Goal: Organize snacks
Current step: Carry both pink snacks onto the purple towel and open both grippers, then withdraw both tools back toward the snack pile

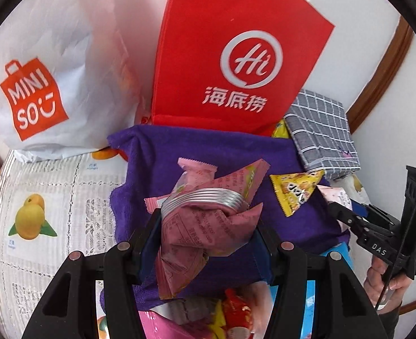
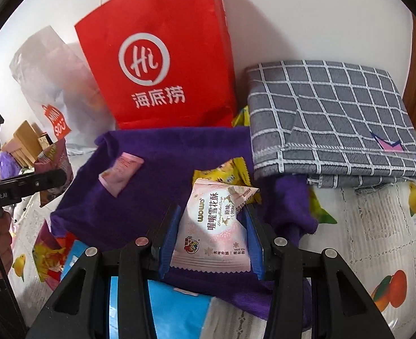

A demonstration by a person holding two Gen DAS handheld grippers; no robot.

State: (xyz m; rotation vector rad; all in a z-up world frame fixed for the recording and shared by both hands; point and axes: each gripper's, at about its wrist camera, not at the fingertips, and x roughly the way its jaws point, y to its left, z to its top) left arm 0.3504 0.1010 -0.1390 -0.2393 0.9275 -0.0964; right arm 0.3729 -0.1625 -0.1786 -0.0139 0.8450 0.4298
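Observation:
My left gripper (image 1: 208,223) is shut on a crumpled dusty-pink snack bag (image 1: 205,231), held above the purple cloth (image 1: 151,186). My right gripper (image 2: 212,220) is shut on a pale pink "wow" snack packet (image 2: 212,226), held over the same cloth (image 2: 162,155). On the cloth lie a small pink packet (image 2: 121,173), also in the left wrist view (image 1: 198,171), and a yellow packet (image 1: 295,190), (image 2: 227,171). The right gripper shows at the right of the left wrist view (image 1: 346,214). More snacks (image 1: 233,313) lie below the left gripper.
A red Haidilao bag (image 1: 236,56), (image 2: 157,56) and a white Miniso bag (image 1: 52,79) stand at the back against the wall. A folded grey checked cloth (image 2: 329,118) lies right. A fruit-print tablecloth (image 1: 38,197) covers the table. A blue package (image 2: 176,308) lies near.

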